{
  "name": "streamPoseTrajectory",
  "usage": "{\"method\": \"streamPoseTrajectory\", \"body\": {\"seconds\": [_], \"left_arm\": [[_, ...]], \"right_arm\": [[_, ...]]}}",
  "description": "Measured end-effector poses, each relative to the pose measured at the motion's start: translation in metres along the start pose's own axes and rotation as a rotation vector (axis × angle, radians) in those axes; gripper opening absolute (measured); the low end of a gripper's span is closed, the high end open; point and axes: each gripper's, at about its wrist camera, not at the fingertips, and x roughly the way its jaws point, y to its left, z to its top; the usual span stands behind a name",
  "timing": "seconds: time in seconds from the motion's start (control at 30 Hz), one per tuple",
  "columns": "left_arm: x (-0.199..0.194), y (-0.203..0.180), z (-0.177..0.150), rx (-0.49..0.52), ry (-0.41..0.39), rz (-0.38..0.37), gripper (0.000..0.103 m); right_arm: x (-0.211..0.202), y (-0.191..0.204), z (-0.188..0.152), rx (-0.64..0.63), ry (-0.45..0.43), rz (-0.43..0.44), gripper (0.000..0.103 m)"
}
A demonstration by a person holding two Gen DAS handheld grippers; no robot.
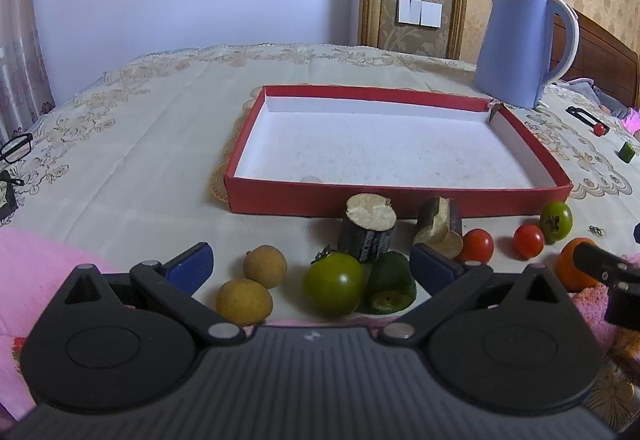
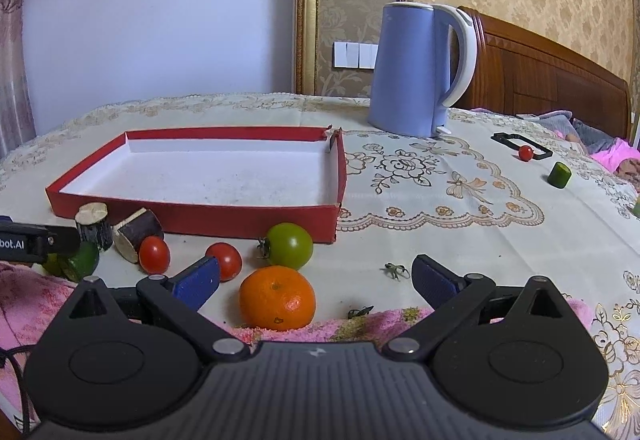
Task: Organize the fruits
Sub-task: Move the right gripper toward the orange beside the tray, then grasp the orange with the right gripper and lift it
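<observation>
We see a table draped in cream floral cloth, with a shallow red cardboard tray as our landmark. Before its front wall, from left: two tan round fruits, a green tomato between our left gripper's spread fingers, two cut dark stalk pieces, red cherry tomatoes, and an orange mandarin between the right gripper's spread fingers.

Soft, cool daylight is filling both views evenly, leaving only faint shadows under the fruit by the red tray. Fisheye distortion is bowing the worktop edges and darkening the corners. Focus is staying sharp, and the kettle is showing mild sheen.
</observation>
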Motion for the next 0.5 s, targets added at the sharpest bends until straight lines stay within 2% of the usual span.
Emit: {"method": "streamPoseTrajectory", "body": {"seconds": [0.07, 0.27, 0.5], "left_arm": [[0.0006, 0.0007, 0.0000, -0.002, 0.003, 0.002, 0.103], [0.0016, 0.0034, 0.0001, -0.007, 0.001, 0.000, 0.103], [0.0037, 0.0049, -0.0012, -0.011, 0.005, -0.014, 0.103]], "right_arm": [[0.0003, 0.0018, -0.0011, -0.012, 0.000, 0.001, 0.101], [0.0049, 0.0068, -0.0042, -0.034, 0.019, 0.024, 0.083], [0.0074, 0.0080, -0.0042, -0.029, 0.022, 0.038, 0.081]]}}
